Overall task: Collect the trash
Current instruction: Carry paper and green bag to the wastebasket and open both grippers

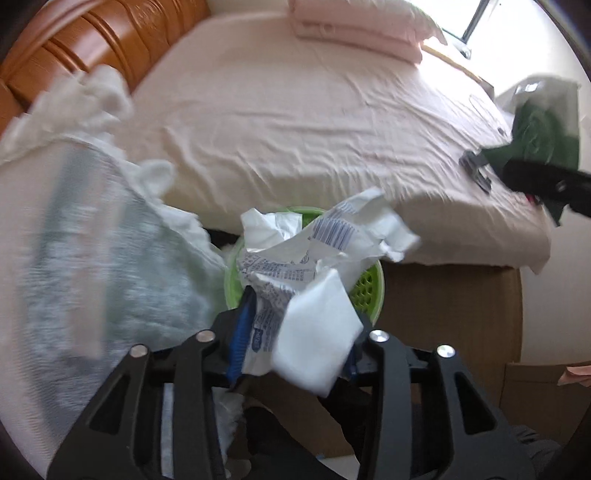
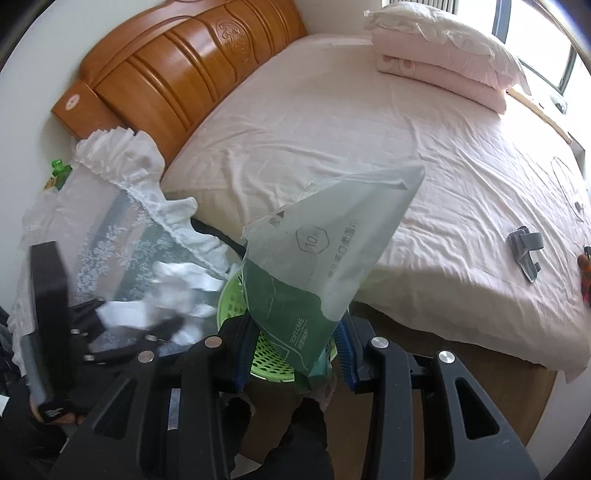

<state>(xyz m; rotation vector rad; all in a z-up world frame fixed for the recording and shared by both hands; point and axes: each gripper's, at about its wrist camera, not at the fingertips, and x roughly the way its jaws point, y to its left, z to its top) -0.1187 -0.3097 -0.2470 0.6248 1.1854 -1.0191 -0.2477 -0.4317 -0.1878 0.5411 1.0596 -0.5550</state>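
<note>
Jaws pinch wrappers, seemingly over basket

Daylight floods in from a window at upper right, blown out to pure white in both views, and washes the pink bed in soft, even light with only faint shadows in the sheet's creases. Motion blur smears the lace cloth at left in the left wrist view and the green packet at its right edge; in the right wrist view the crumpled paper is blurred. Fisheye bending curves the headboard, and dark vignetting rounds every corner.
</note>
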